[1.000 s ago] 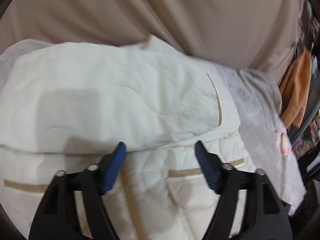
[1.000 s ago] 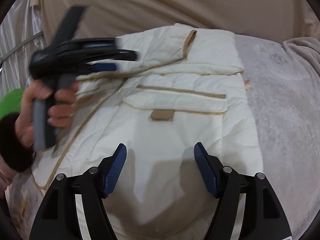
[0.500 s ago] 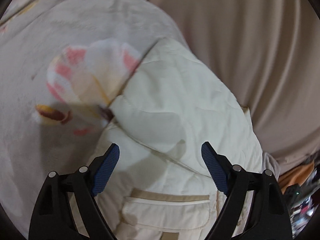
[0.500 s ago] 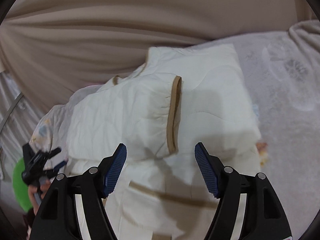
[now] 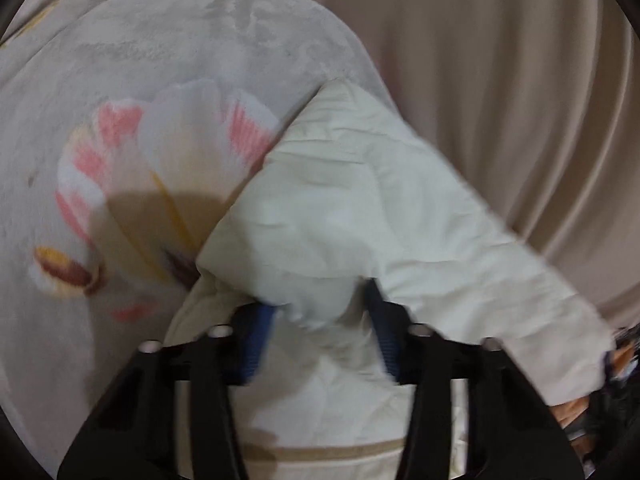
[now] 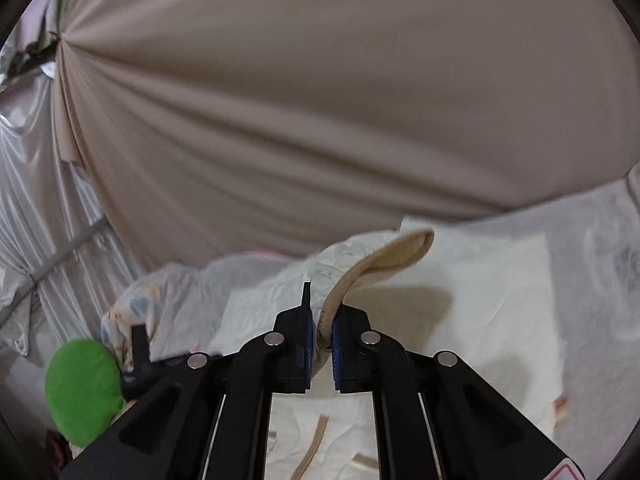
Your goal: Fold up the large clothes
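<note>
Both grippers have just been closing: the left gripper (image 5: 320,344) pinches a cream jacket (image 5: 360,232) fold on the floral blanket (image 5: 120,80), the right gripper (image 6: 321,352) clamps its tan-trimmed cuff (image 6: 384,256) (no legible writing).

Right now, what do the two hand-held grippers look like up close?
Both match: the left hand-held gripper and right hand-held gripper have matte black plastic fingers with cut-out slots, round silver pivot pins and ribbed blue pads. The right one carries a red-edged sticker at its lower corner. No cables show.
</note>
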### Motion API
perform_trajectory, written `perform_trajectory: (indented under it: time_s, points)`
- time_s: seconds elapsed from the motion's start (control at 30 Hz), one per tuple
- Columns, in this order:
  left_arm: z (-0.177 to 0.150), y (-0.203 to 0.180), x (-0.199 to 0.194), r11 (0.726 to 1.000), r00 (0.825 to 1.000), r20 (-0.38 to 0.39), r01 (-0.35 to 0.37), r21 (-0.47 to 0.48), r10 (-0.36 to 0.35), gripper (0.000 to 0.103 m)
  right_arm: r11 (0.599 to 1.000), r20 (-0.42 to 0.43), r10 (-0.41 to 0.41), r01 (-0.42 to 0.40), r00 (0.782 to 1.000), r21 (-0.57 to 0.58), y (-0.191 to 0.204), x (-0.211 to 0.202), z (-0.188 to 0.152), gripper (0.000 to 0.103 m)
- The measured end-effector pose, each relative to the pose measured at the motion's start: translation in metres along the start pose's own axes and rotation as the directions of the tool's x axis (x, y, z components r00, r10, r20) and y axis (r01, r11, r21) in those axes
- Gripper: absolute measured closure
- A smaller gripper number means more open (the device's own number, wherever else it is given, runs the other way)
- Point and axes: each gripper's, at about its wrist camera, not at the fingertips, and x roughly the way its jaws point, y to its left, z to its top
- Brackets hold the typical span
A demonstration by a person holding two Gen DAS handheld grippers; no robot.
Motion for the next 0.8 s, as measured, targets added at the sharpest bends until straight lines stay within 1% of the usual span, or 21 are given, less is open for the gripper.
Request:
perform_trajectory:
  time_s: [0.03, 0.07, 0.1, 0.13, 0.17, 0.2, 0.23, 0.3, 0.33, 0.37, 0.43, 0.47, 0.5, 0.53, 0.6, 0.63, 0.67, 0.7, 0.73, 0.77, 0.8]
  points:
    - [-0.001, 0.001, 0.006, 1.000, 1.000, -0.005, 0.007, 0.001, -0.007, 0.070, 1.000, -0.008, -0.027, 0.027, 1.000, 0.007, -0.011, 0.002, -0.001, 0.097]
    - [-0.003, 0.000, 0.009, 1.000, 1.000, -0.003, -0.005, 0.008, 0.005, 0.072, 0.993, -0.054, -0.117, 0.118, 0.992, 0.010, -0.030, 0.016, -0.009, 0.097]
    - [-0.006, -0.001, 0.012, 0.999, 1.000, 0.006, -0.027, 0.031, 0.027, 0.073, 0.978, -0.119, -0.207, 0.208, 0.971, -0.010, -0.045, 0.034, -0.017, 0.097]
    - [-0.009, -0.004, 0.015, 0.997, 0.999, 0.017, -0.044, 0.059, 0.044, 0.073, 0.956, -0.203, -0.292, 0.290, 0.935, -0.040, -0.064, 0.056, -0.033, 0.098]
    - [-0.013, -0.008, 0.017, 0.995, 0.998, 0.029, -0.054, 0.088, 0.052, 0.073, 0.938, -0.297, -0.341, 0.343, 0.892, -0.047, -0.085, 0.078, -0.054, 0.099]
    - [-0.018, -0.012, 0.017, 0.991, 0.997, 0.045, -0.065, 0.116, 0.060, 0.073, 0.938, -0.321, -0.333, 0.346, 0.887, -0.018, -0.097, 0.084, -0.067, 0.099]
    - [-0.021, -0.015, 0.017, 0.987, 0.995, 0.059, -0.083, 0.137, 0.076, 0.073, 0.942, -0.303, -0.317, 0.335, 0.899, 0.009, -0.098, 0.081, -0.070, 0.099]
    - [-0.025, -0.017, 0.017, 0.979, 0.992, 0.082, -0.105, 0.172, 0.092, 0.073, 0.958, -0.234, -0.254, 0.277, 0.939, 0.070, -0.095, 0.065, -0.065, 0.098]
    - [-0.026, -0.016, 0.017, 0.980, 0.993, 0.085, -0.097, 0.177, 0.083, 0.073, 0.966, -0.191, -0.215, 0.237, 0.958, 0.102, -0.097, 0.056, -0.064, 0.098]
    - [-0.028, -0.015, 0.017, 0.981, 0.994, 0.087, -0.086, 0.175, 0.072, 0.073, 0.969, -0.167, -0.192, 0.214, 0.967, 0.127, -0.103, 0.051, -0.065, 0.099]
    - [-0.035, -0.013, 0.015, 0.979, 0.993, 0.100, -0.079, 0.186, 0.061, 0.072, 0.956, -0.251, -0.220, 0.259, 0.943, 0.138, -0.123, 0.068, -0.079, 0.101]
    - [-0.038, -0.015, 0.015, 0.976, 0.991, 0.114, -0.089, 0.199, 0.068, 0.071, 0.954, -0.277, -0.195, 0.247, 0.941, 0.167, -0.133, 0.073, -0.086, 0.103]
    - [-0.042, -0.014, 0.013, 0.973, 0.989, 0.125, -0.100, 0.208, 0.075, 0.071, 0.953, -0.273, -0.181, 0.237, 0.945, 0.191, -0.135, 0.071, -0.086, 0.103]
    - [-0.045, -0.016, 0.013, 0.971, 0.988, 0.135, -0.107, 0.213, 0.080, 0.070, 0.951, -0.270, -0.185, 0.241, 0.945, 0.194, -0.133, 0.067, -0.084, 0.102]
    - [-0.048, -0.015, 0.012, 0.972, 0.986, 0.143, -0.109, 0.210, 0.080, 0.068, 0.946, -0.268, -0.217, 0.270, 0.939, 0.180, -0.127, 0.061, -0.081, 0.099]
    - [-0.049, -0.013, 0.015, 0.974, 0.987, 0.143, -0.101, 0.205, 0.073, 0.068, 0.939, -0.258, -0.251, 0.299, 0.933, 0.167, -0.122, 0.053, -0.078, 0.096]
    - [-0.050, -0.012, 0.015, 0.977, 0.988, 0.144, -0.090, 0.194, 0.062, 0.067, 0.930, -0.228, -0.294, 0.333, 0.928, 0.156, -0.115, 0.045, -0.074, 0.086]
    - [-0.052, -0.011, 0.013, 0.979, 0.987, 0.148, -0.083, 0.184, 0.055, 0.067, 0.926, -0.190, -0.323, 0.351, 0.927, 0.139, -0.102, 0.038, -0.070, 0.084]
    - [-0.054, -0.007, 0.010, 0.981, 0.987, 0.151, -0.077, 0.177, 0.051, 0.067, 0.929, -0.152, -0.338, 0.355, 0.929, 0.108, -0.087, 0.033, -0.064, 0.084]
    - [-0.055, -0.007, 0.009, 0.983, 0.987, 0.153, -0.072, 0.170, 0.046, 0.067, 0.943, -0.128, -0.317, 0.326, 0.940, 0.058, -0.067, 0.032, -0.058, 0.084]
    - [-0.056, -0.008, 0.008, 0.983, 0.987, 0.155, -0.072, 0.166, 0.046, 0.067, 0.958, -0.124, -0.284, 0.288, 0.951, 0.013, -0.047, 0.035, -0.052, 0.084]
